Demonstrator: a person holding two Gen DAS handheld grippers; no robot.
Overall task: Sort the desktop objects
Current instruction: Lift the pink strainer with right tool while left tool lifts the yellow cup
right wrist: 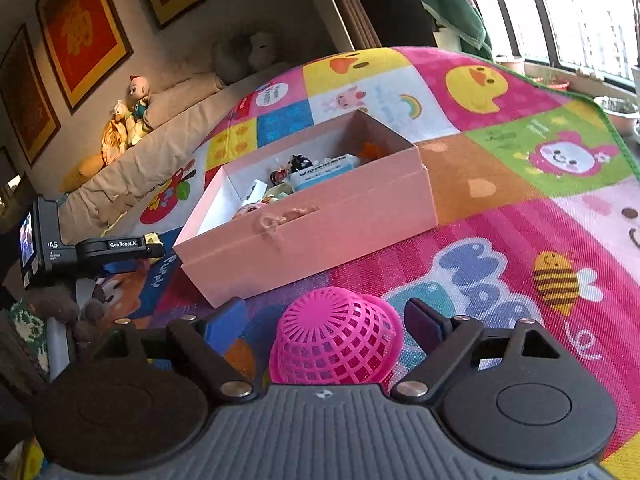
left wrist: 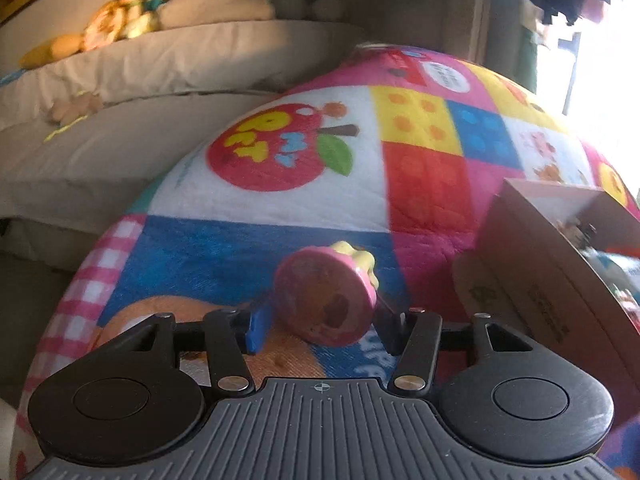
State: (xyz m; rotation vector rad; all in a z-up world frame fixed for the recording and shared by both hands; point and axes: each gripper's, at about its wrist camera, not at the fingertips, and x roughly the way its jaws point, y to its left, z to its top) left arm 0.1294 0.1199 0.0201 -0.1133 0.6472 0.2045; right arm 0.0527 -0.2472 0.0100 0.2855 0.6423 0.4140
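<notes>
Our left gripper (left wrist: pixel 324 326) is clamped on a pink toy cupcake (left wrist: pixel 326 294) above the play mat (left wrist: pixel 280 200). Our right gripper (right wrist: pixel 324 320) stands apart around an upturned pink mesh basket (right wrist: pixel 336 340), pads not touching, near the pink box (right wrist: pixel 320 232).

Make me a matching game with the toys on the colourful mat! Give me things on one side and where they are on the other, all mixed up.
Things:
1. pink and yellow toy
2. pink mesh basket
3. pink box
4. stuffed toys

Places:
A. on the beige sofa
B. upside down between the right gripper's fingers
C. between the left gripper's fingers
D. open on the mat, small things inside

Pairs: 1-C, 2-B, 3-D, 4-A
</notes>
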